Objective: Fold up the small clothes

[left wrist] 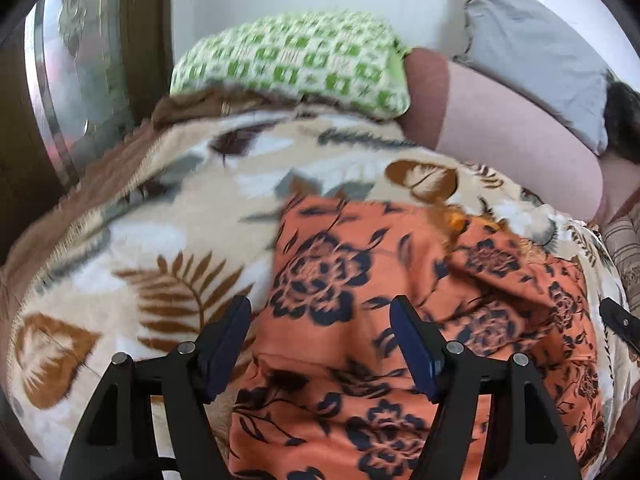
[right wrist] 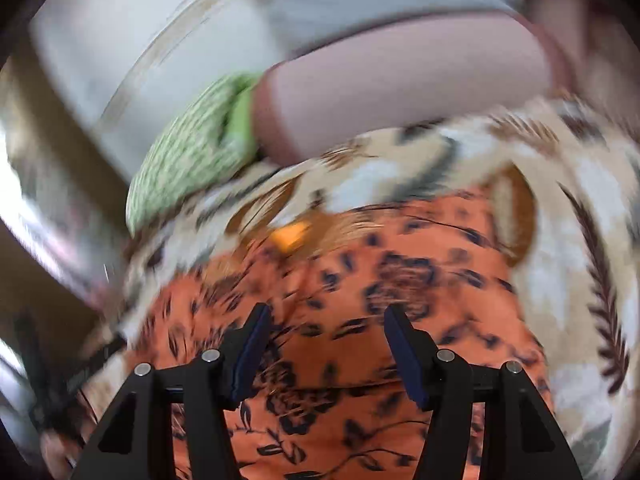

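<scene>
An orange garment printed with dark blue flowers lies on a cream blanket with brown and grey leaves. My left gripper hangs just above the garment's left part, jaws wide apart, with no cloth pinched between them. A folded flap of the garment lies to its right. In the blurred right wrist view the same orange garment fills the lower middle. My right gripper stands open over it, with only flat cloth showing beneath the gap.
A green and white patterned pillow and a pinkish cushion lie at the far side of the blanket. A grey pillow rests behind. A black part of the other gripper shows at the right edge. A wooden frame runs at left.
</scene>
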